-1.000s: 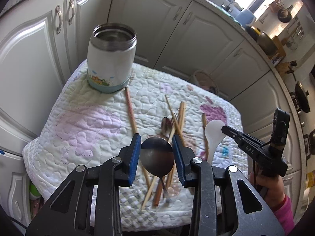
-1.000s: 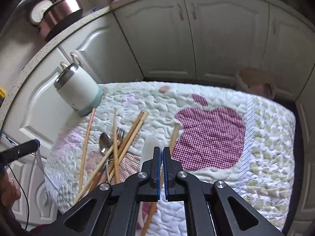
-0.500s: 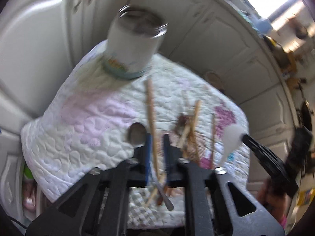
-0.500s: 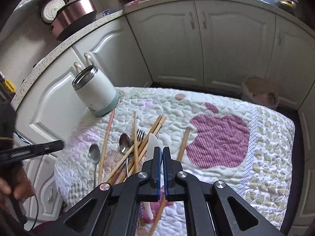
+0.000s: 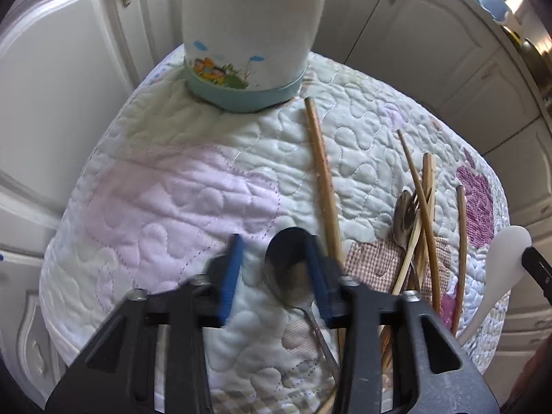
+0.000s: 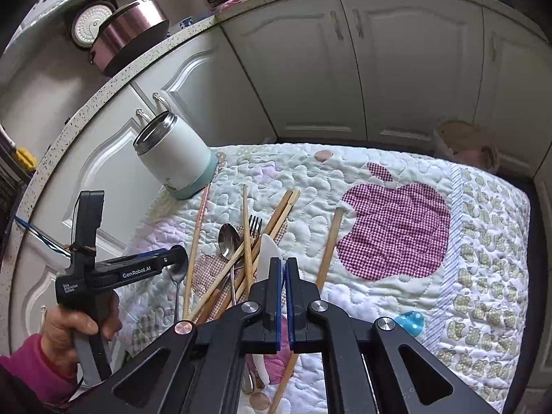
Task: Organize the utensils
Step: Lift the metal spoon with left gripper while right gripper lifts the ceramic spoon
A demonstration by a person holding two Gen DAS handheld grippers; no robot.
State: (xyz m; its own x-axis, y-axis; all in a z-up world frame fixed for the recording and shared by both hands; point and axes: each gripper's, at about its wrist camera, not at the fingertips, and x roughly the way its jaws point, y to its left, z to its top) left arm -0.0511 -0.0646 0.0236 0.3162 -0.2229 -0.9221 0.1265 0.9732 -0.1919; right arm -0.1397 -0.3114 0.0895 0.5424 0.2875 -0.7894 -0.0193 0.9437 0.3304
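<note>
A white jar (image 5: 252,31) with a pale green base stands open at the far left corner of the quilted table (image 5: 172,179); it also shows in the right wrist view (image 6: 172,155). My left gripper (image 5: 274,272) is open, low over the quilt, with a metal spoon (image 5: 288,265) lying between its fingers against the right one. Wooden chopsticks (image 5: 322,172), a second spoon (image 5: 402,217) and a fork (image 6: 254,224) lie in a pile to its right. My right gripper (image 6: 283,276) is shut and empty above a white plastic spoon (image 6: 267,255).
White cabinet doors (image 6: 379,69) surround the table. A worktop (image 6: 172,41) at the back carries a pink pot (image 6: 131,31). A woven basket (image 6: 465,145) sits on the floor behind the table. The quilt's apple patch (image 6: 393,231) lies on the right.
My left gripper has dropped low toward the quilt, moved closer to the jar and opened from nearly shut; the metal spoon now lies between its fingers. The right gripper has stayed shut.
</note>
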